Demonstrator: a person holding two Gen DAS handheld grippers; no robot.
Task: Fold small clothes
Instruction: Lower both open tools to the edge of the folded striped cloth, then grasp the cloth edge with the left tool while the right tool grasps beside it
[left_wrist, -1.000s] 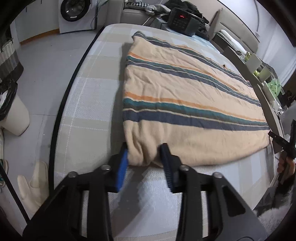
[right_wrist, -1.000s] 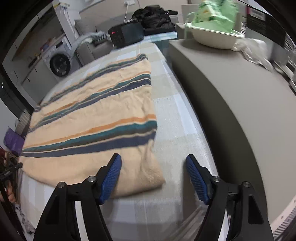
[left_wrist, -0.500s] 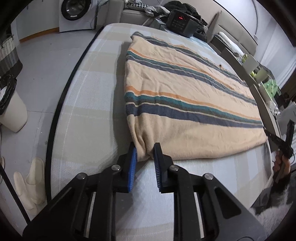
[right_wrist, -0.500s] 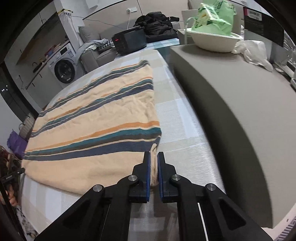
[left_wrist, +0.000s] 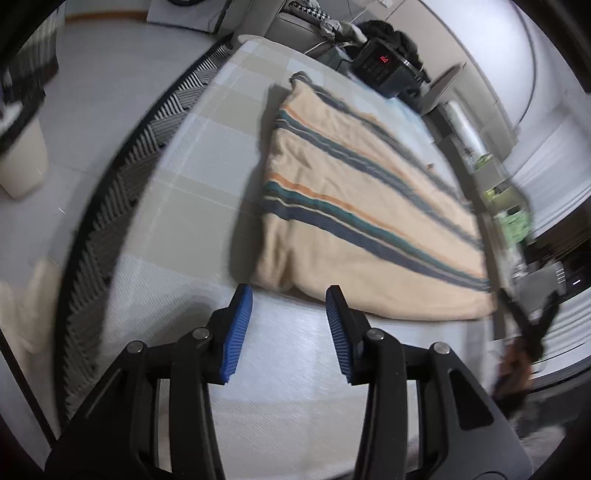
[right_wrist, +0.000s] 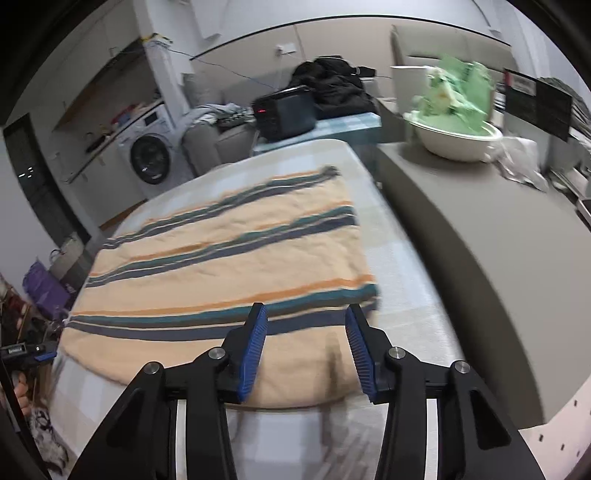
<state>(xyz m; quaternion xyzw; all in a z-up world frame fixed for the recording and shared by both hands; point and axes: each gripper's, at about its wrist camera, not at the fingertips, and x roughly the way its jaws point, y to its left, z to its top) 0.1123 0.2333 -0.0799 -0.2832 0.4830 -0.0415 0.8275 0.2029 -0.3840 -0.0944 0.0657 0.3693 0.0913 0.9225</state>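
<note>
A striped cloth (left_wrist: 354, 206) is laid flat on a plaid-covered bed (left_wrist: 207, 177). Its ground is beige, crossed by navy, teal and orange stripes. It appears doubled over, with a soft rounded edge along the left side in the left wrist view. Light wrinkles are seen across the top; the frames are motion-blurred.

Left gripper (left_wrist: 289, 297): jaws are apart and opening. Nothing is between the blue pads (left_wrist: 236, 332). The near corner of the cloth is seen just beyond the tips, not touched; bare bed cover lies under the jaws.

Right gripper (right_wrist: 306, 314): jaws are apart and opening. The cloth (right_wrist: 229, 266) is seen in the gap between the pads (right_wrist: 253, 347), lying flat on the bed (right_wrist: 402, 266) beneath them, not pinched. The near right corner of the cloth lies just right of the right pad.

The right gripper is glimpsed, blurred, at the right edge of the left wrist view, held in a hand (left_wrist: 515, 363). The left gripper is glimpsed at the left edge of the right wrist view.

Surroundings: a grey ledge (right_wrist: 498, 236) runs along the far side of the bed, carrying a white bowl (right_wrist: 458, 142) with green contents. A black box (right_wrist: 284, 110) with red digits stands past the head of the bed, dark clothing (right_wrist: 332, 85) behind it. A washing machine (right_wrist: 151, 151) is seen against the wall. A white bin (left_wrist: 22, 158) stands on the floor.
</note>
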